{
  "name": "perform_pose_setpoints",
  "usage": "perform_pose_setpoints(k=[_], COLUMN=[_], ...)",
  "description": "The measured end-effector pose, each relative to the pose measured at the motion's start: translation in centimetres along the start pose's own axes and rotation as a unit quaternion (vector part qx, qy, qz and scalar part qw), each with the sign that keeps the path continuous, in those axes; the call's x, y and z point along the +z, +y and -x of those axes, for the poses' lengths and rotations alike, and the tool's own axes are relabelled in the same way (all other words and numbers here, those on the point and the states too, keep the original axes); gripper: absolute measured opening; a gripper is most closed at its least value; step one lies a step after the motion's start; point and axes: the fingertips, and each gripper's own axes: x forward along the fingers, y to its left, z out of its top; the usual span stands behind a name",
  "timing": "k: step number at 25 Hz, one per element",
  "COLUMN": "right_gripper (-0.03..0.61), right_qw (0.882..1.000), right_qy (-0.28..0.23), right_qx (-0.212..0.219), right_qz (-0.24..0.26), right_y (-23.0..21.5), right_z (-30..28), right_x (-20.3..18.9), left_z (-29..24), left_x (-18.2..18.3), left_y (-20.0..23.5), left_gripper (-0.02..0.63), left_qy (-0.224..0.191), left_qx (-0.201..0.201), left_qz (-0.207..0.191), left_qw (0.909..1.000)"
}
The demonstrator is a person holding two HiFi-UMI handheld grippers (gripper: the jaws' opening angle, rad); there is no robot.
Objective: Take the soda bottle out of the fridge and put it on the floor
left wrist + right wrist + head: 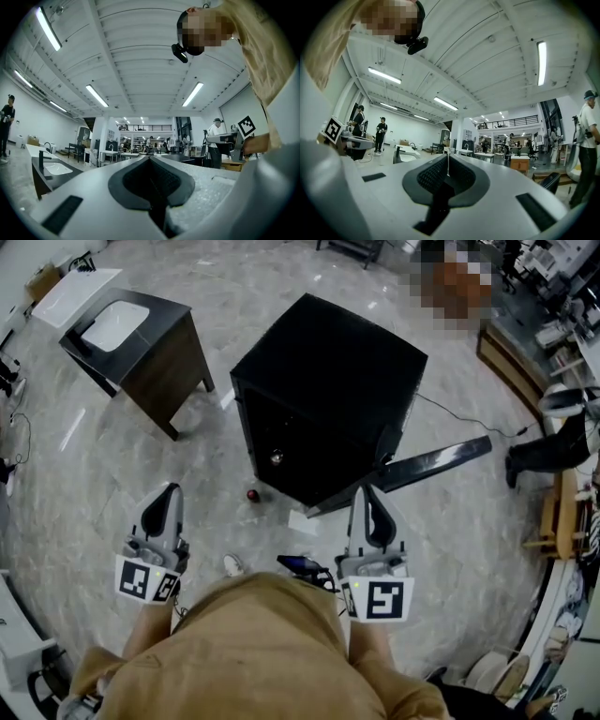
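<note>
A black cube-shaped fridge (328, 381) stands on the marble floor, its door (441, 463) swung wide open to the right. A small shiny round thing (277, 457) shows in the dark front opening. On the floor just in front sits a small dark red round thing (252, 495), possibly the soda bottle from above; I cannot tell. Close to my body, short of the fridge, my left gripper (167, 493) (150, 159) is shut and empty. My right gripper (368, 493) (447, 161) is also shut with nothing in it. Both gripper views look out across the room.
A dark sink cabinet (141, 343) stands at the back left. A white sheet (302, 521) and a black device (305, 566) lie on the floor before the fridge. A cable (469, 418) runs from the fridge to the right, where a person (553, 446) stands by wooden furniture.
</note>
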Motion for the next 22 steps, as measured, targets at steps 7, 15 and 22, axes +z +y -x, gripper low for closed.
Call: perform_pose_setpoints(k=[7, 15, 22], right_gripper=[0.003, 0.002, 0.002], right_qw=[1.000, 1.000, 1.000], right_qy=[-0.011, -0.002, -0.003], right_qx=[-0.006, -0.004, -0.002], right_qz=[-0.009, -0.006, -0.003], right_y=[0.4, 0.7, 0.9], right_z=[-0.6, -0.8, -1.0], right_x=[0.7, 0.5, 0.6], left_z=[-0.2, -0.5, -0.4], left_x=[-0.2, -0.3, -0.7], left_y=[0.0, 0.0, 0.1], left_gripper=[0.002, 0.002, 0.002], left_qy=[0.000, -0.002, 0.003], left_qx=[-0.002, -0.004, -0.005], left_qz=[0.004, 0.004, 0.007], left_qw=[1.0000, 1.0000, 1.0000])
